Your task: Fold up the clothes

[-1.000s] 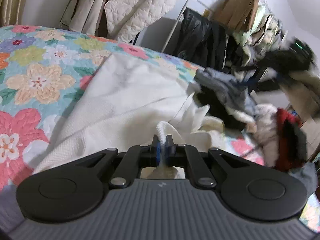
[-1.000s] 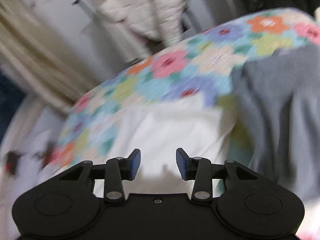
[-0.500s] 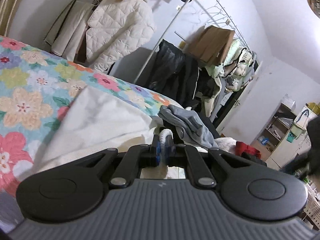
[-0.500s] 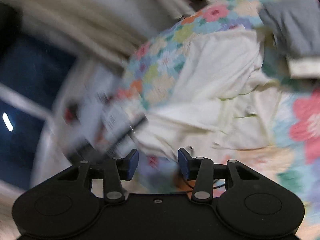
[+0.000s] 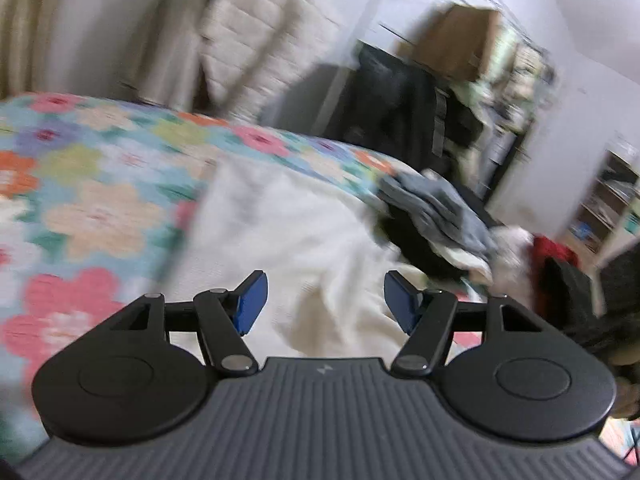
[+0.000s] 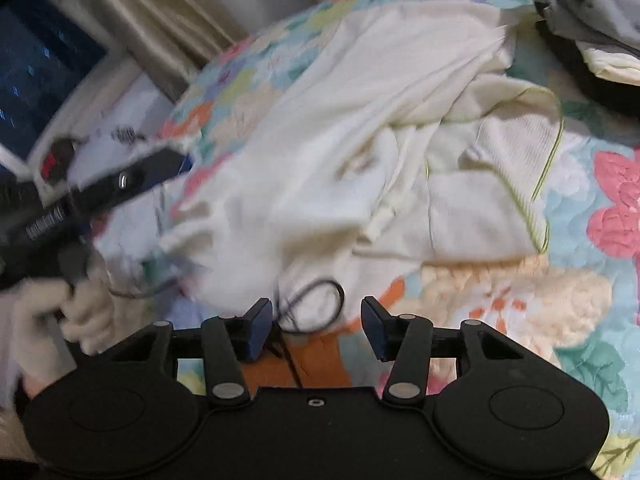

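A cream knit garment [image 6: 344, 152] lies rumpled on the flowered quilt [image 6: 520, 300], one part folded over with a thin green trim. In the left wrist view the same cream garment [image 5: 296, 232] spreads below and ahead of my left gripper [image 5: 325, 303], whose jaws are opening with nothing between them. My right gripper [image 6: 317, 326] hovers over the garment's near edge, its jaws opening too, and only a loop of black cord [image 6: 316, 304] lies on the quilt beneath the gap. The other gripper, held in a gloved hand [image 6: 52, 312], shows at the left of the right wrist view.
A heap of grey, dark and red clothes [image 5: 440, 216] sits at the bed's far right. Behind it stands a clothes rack [image 5: 452, 92] with coats and a quilted cream jacket [image 5: 256, 36]. Curtains and a dark window [image 6: 36, 68] are beyond the bed's left side.
My left gripper let go of the cream fabric it pinched and its jaws spread apart. My right gripper swept across the bed to the garment's near edge, jaws a little wider.
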The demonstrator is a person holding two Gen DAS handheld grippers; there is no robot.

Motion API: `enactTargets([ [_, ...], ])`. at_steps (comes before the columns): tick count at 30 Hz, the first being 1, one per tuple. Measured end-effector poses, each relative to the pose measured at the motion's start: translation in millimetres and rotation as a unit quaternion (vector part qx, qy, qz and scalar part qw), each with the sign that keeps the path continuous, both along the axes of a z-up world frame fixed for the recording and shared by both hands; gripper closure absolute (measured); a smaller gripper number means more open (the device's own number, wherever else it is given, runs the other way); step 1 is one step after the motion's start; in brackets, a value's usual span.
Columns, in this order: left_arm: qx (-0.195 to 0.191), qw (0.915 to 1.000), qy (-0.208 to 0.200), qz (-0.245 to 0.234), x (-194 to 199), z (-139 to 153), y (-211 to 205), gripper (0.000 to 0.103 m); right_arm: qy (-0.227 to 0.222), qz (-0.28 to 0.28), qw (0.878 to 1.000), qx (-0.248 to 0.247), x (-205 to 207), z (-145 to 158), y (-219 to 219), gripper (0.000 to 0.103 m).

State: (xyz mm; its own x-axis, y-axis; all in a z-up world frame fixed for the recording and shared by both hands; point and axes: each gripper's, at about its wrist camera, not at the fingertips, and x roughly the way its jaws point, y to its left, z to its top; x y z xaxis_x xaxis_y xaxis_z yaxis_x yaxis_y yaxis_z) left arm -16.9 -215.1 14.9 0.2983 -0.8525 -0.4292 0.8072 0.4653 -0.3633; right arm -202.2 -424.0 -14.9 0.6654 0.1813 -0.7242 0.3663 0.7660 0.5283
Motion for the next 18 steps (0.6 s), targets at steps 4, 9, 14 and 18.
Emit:
enactTargets([
  [4,-0.003,0.9937,-0.059,0.096,10,40,45,0.039,-0.03,-0.012,0.999,0.019,-25,34,-14,0.048],
  [9,-0.011,0.9695,-0.132,0.206,14,95,108,0.033,-0.056,-0.022,0.996,0.059,-65,80,-24,0.048],
  [14,0.003,0.9376,-0.18,0.298,22,137,160,0.033,-0.052,-0.029,0.995,0.08,-97,117,-28,0.048],
  [18,0.027,0.9107,-0.231,0.341,24,159,190,0.027,-0.048,-0.04,0.995,0.081,-116,136,-40,0.048],
])
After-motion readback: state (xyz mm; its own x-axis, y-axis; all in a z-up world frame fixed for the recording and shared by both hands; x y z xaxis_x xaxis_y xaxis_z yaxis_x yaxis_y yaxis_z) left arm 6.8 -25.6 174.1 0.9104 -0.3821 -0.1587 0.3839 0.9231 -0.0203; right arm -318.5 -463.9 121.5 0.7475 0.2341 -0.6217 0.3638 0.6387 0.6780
